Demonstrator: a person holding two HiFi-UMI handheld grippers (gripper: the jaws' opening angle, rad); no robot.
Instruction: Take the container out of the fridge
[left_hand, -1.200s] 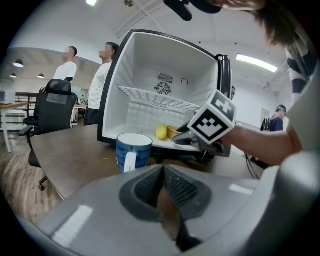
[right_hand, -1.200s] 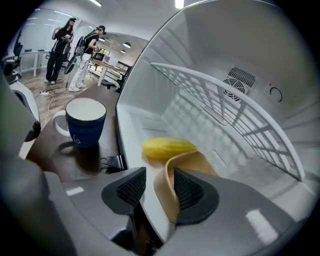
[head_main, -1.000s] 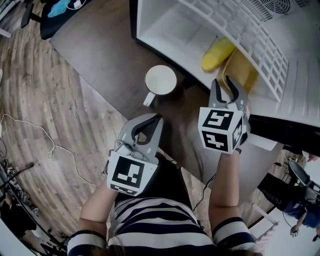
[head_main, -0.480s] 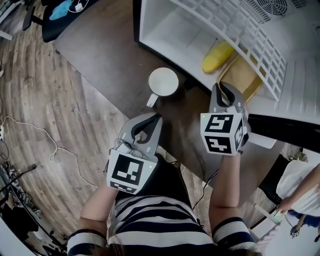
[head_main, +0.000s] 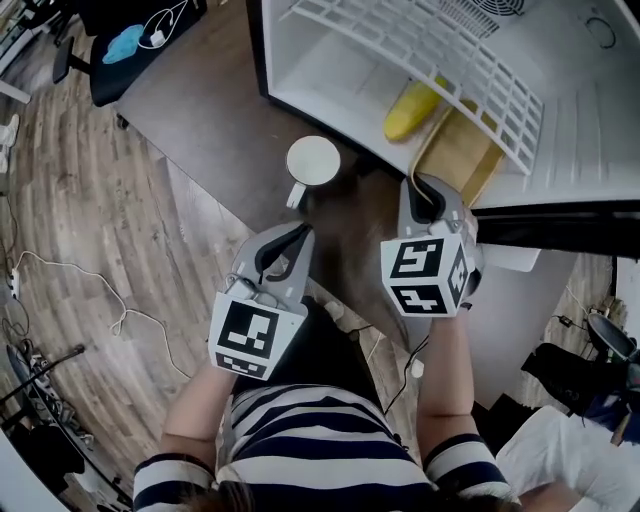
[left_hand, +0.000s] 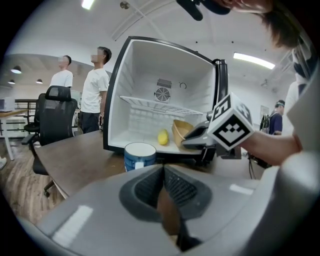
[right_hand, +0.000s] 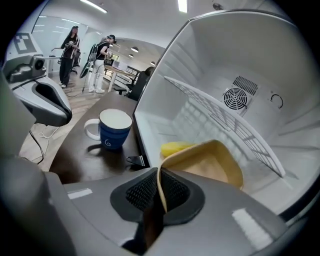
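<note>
Task stage: grasp made, pull-out not begun.

- Right gripper (right_hand: 159, 192): jaws closed down on the near rim of the tan container (right_hand: 210, 162); the thin wall stands pinched between the pads.
- The container sits on the fridge (head_main: 300, 50) floor, at the front right under the wire shelf (head_main: 440, 60), its near edge at the opening. It is not yet out.
- Left gripper (left_hand: 162, 185): jaws together, nothing between them; held low over the tabletop (head_main: 200, 110), close to the person's body, well apart from the fridge.

Left to do, by my reading: draw the container back over the fridge's front lip, then set it on the tabletop.

Surroundings:
- A yellow fruit (right_hand: 176, 148) lies just beside the container's left side, possibly touching; it could roll when the container moves.
- A blue mug (right_hand: 114, 129) stands on the tabletop just in front of the fridge, left of the pull path; it limits where the container can land.
- The wire shelf overhangs the container, so a lift has little headroom; a level slide looks safer.
- People stand in the room beyond, far from the work.
</note>
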